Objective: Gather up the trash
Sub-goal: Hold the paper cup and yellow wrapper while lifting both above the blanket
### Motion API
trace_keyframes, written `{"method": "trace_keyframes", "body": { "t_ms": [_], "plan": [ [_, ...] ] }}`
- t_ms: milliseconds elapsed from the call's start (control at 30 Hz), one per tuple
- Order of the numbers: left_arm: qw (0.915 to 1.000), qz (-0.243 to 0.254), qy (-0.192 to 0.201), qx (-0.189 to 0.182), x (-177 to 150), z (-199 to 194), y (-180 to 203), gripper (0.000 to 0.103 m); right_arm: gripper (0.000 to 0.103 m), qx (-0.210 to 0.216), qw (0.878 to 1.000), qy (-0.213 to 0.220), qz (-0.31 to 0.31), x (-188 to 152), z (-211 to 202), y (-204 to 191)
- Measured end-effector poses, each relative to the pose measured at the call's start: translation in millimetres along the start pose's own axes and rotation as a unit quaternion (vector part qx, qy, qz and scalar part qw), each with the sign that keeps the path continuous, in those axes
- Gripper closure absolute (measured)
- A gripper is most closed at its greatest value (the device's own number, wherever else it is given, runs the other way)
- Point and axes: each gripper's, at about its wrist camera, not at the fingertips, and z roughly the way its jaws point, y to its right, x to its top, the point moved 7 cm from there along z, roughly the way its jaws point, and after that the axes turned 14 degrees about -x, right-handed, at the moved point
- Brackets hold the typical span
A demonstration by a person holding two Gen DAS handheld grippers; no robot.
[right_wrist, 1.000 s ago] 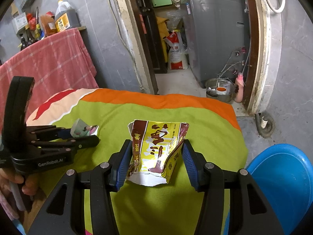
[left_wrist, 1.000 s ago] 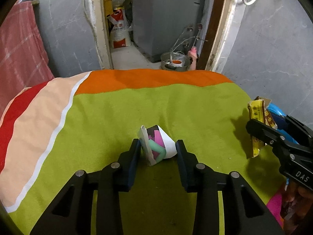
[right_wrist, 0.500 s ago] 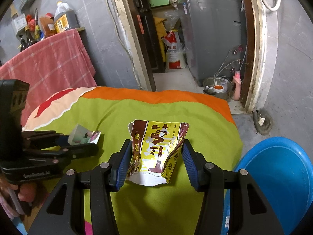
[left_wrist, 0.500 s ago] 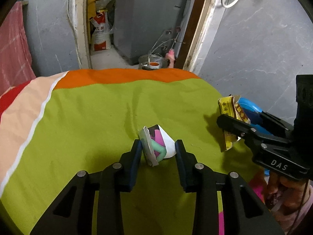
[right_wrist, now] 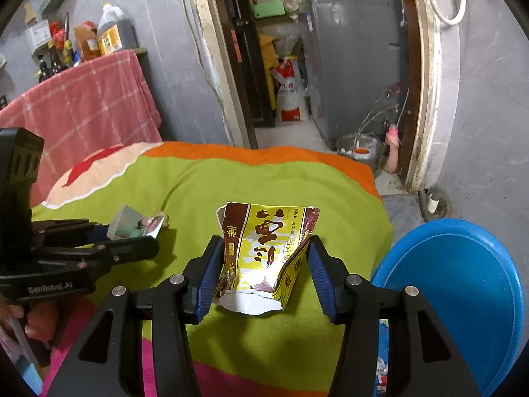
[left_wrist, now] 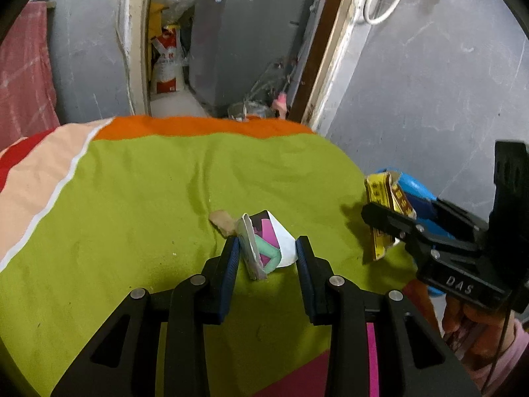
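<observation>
Wrapper (right_wrist: 264, 258) upright in right gripper (right_wrist: 264, 273), torn mouth upward.

Soft, even indoor light is falling across the lime-green and orange striped blanket (left_wrist: 139, 205), keeping colours saturated while the grey plastered wall (left_wrist: 429, 76) is staying dim. Short, dark shadows are pooling just beside the torn yellow-and-brown foil packet (right_wrist: 264, 251) and the folded white-and-pink paper scrap (left_wrist: 267, 248). Fisheye distortion is bending the wooden door frame (right_wrist: 426, 76), black vignetting is rounding every corner, and the background of the left wrist view is smearing with slight motion blur.
</observation>
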Motion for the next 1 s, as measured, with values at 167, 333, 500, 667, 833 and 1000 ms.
{"method": "trace_keyframes", "body": {
  "t_ms": [167,333,500,667,833,1000],
  "plan": [
    [0.9990,-0.001,0.017,0.040,10,1,-6,0.073,0.054,-0.007,1.000,0.012,-0.004,-2,-8,4],
    [0.9985,-0.012,-0.013,0.052,18,14,-22,0.072,0.054,-0.010,1.000,0.014,-0.003,-2,-10,6],
    [0.9980,-0.009,-0.037,0.051,15,18,-30,0.069,0.054,-0.011,1.000,0.016,-0.007,-1,-7,1],
    [0.9989,-0.045,-0.008,0.013,9,5,-38,0.064,0.054,-0.011,1.000,0.020,-0.005,2,-6,2],
    [0.9979,-0.064,0.002,-0.002,11,-5,-40,0.059,0.054,-0.006,1.000,0.019,-0.009,3,-1,0],
    [0.9979,-0.061,-0.018,-0.004,16,7,-39,0.070,0.054,-0.004,1.000,0.019,-0.011,3,-1,0]
  ]
}}
